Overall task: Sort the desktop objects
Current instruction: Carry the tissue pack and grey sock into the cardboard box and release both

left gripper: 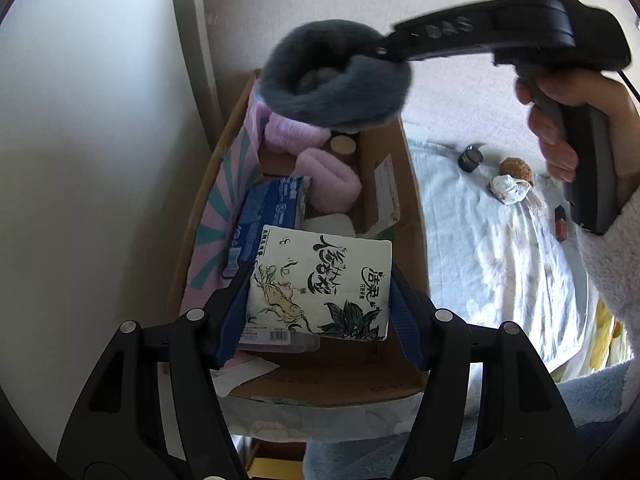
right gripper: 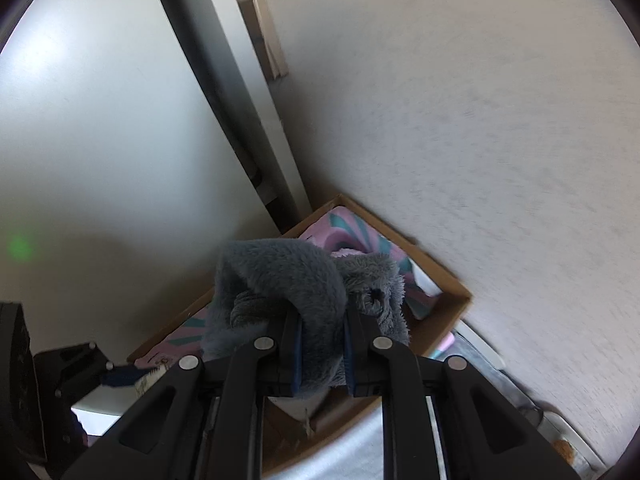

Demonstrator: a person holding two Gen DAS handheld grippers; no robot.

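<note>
My left gripper [left gripper: 320,280] is shut on a white tissue pack [left gripper: 320,284] with green leaf print, held over the near end of an open cardboard box [left gripper: 408,216]. My right gripper [right gripper: 322,344] is shut on a grey fluffy fabric piece [right gripper: 288,280], held above the far end of the same box [right gripper: 452,280]; it shows in the left wrist view as a grey furry ring [left gripper: 336,72]. Inside the box lie pink fluffy items [left gripper: 324,176], a blue wipes pack [left gripper: 268,208] and a round wooden lid [left gripper: 343,144].
The box stands in the corner against a white wall [left gripper: 80,160]. To its right, on a pale blue floral cloth [left gripper: 500,248], lie a small black jar [left gripper: 471,157], a brown ball [left gripper: 516,168], a crumpled white piece [left gripper: 510,189] and a red lipstick [left gripper: 560,222].
</note>
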